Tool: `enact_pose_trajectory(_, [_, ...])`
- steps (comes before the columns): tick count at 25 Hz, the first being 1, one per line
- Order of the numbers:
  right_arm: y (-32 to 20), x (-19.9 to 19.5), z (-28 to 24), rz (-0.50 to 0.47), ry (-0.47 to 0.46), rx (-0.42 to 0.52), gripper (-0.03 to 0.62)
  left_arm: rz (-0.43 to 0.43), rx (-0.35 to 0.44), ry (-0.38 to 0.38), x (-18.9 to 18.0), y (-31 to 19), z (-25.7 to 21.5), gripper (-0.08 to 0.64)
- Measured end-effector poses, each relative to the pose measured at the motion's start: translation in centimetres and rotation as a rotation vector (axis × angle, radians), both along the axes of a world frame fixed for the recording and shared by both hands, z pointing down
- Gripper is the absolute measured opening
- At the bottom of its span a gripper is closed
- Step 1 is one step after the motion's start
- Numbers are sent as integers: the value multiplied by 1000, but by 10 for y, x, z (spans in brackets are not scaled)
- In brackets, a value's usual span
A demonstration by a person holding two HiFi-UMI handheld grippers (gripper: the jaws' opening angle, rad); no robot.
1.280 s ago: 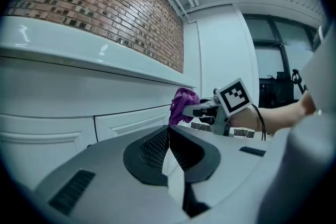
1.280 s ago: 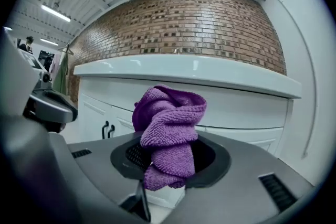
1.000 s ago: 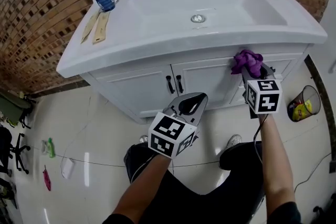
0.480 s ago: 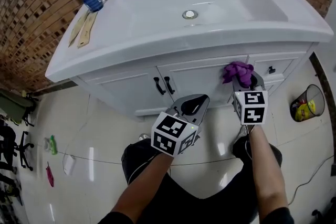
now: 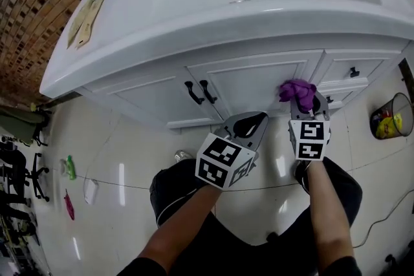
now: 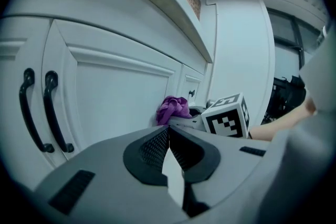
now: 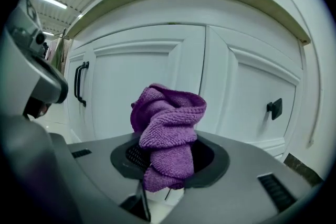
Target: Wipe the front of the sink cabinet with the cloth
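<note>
Low at the cabinet front (image 5: 252, 82), the purple cloth (image 5: 297, 91), clamped in the right tongs (image 5: 305, 102), has been drawn downward (wiping judged under way); the left tongs (image 5: 253, 121) are held closed, empty.

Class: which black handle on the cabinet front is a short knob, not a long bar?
The knob at the far right, right of the purple cloth; the two bars sit together further left.

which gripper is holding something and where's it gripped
The right gripper holds the purple cloth, pinched at its lower bunched end, with the rest bulging out beyond the jaws. The left gripper is shut on nothing.
</note>
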State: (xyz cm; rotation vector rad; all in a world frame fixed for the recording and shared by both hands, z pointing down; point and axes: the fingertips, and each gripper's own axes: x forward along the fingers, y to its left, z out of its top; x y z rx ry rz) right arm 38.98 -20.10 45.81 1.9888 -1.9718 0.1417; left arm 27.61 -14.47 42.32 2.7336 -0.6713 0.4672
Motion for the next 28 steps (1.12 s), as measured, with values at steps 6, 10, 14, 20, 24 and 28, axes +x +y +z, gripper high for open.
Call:
enact_pose_trajectory(6, [1,-1,42,15,-12,-36,143,5,-41,-10,-1,-3,23,5])
enact_pose_trajectory(10, [4,1,103,26,-76,-185,143,10,-57,-12,-1,-8,32,5])
enact_pose_trajectory(14, [0,2,138,30,-91,-224,143,-3,-70,-29,-8,-16,44,5])
enact_pose_trajectory(20, [2,-1,186,29,-130,-330,143,-9,-96,-51,-13,-20,61,5])
enact_pose_trajectory(24, [0,-1,217,24,-159,-407,143,-1,-92,-81,-15,-21,69,5])
enact_pose_trajectory(28, [3,-5,247,32,-222,-490,143,1,-105,-123,-19,-22,77,5])
